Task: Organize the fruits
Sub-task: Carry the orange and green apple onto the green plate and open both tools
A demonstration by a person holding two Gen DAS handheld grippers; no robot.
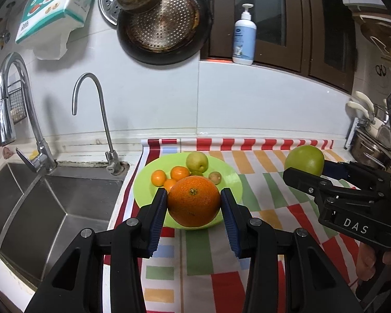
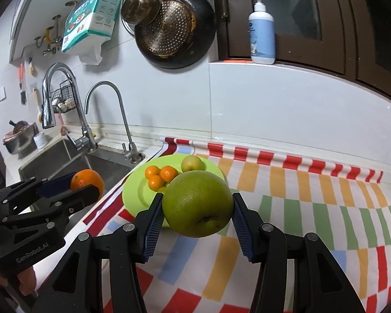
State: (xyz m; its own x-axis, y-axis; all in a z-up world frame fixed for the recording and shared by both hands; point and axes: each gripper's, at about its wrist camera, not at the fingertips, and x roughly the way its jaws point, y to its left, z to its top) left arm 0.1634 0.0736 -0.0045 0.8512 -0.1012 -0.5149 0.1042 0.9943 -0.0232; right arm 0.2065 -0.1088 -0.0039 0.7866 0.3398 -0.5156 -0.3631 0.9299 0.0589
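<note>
The left gripper [image 1: 194, 203] squeezes a big orange [image 1: 193, 201]. The right gripper [image 2: 197, 210] squeezes a big green fruit [image 2: 197, 207]. Farther off at 12 o'clock, a green plate [image 2: 135, 195] holds three small oranges [image 2: 160, 176] and a little pear [image 2: 192, 163].

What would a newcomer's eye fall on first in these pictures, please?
Two big fruits held up: an orange clamped in the left gripper and a green fruit in the right gripper. Behind them, a lime plate of small fruit sits on the striped cloth beside the sink.
</note>
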